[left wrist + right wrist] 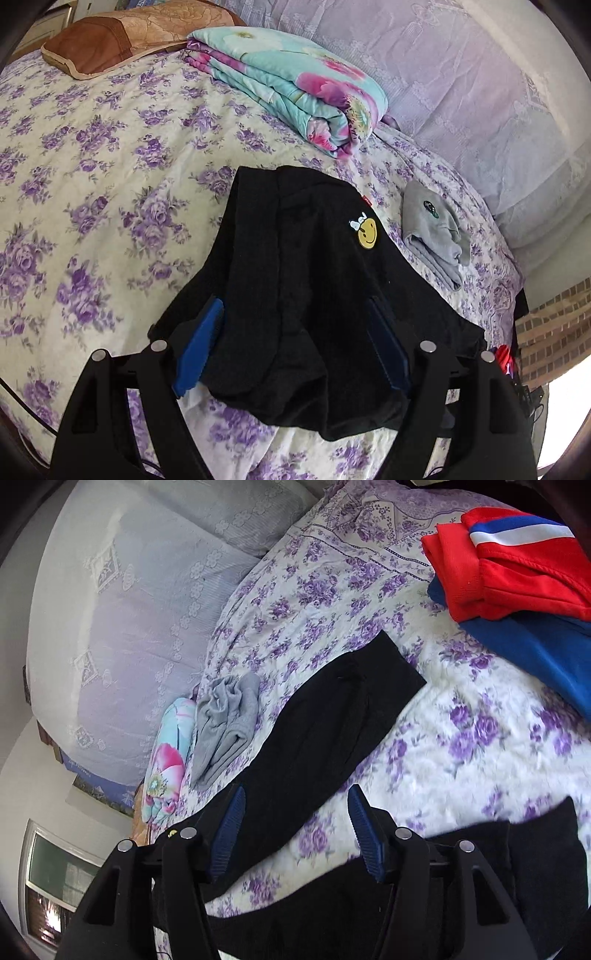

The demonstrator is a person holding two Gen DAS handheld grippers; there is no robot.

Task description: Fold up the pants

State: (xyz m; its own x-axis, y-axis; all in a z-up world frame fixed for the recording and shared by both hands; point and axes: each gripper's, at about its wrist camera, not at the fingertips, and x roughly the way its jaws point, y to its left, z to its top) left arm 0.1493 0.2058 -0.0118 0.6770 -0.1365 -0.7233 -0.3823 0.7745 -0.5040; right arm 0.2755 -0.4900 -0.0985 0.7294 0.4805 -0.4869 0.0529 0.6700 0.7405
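Pants: black pants spread on the flowered bedsheet, filling the lower middle of the left wrist view; a yellow smiley patch sits on the cloth.
Left gripper pose: left gripper tipped steeply down over the black cloth at the bottom of its frame.
Left jaws: wide apart, the blue pads standing either side of a bunched fold without pressing it; nothing gripped.
Right gripper pose: right gripper angled more shallowly, low in its frame.
Right jaws: partly open; one pant leg runs from the left pad up toward the frame's centre, bedsheet showing between the pads; nothing held.
Only in left view: brown pillow at upper left.
Only in right view: red, white and blue garments at upper right; window at lower left.
Both views, farther off: grey folded garment and floral quilt.
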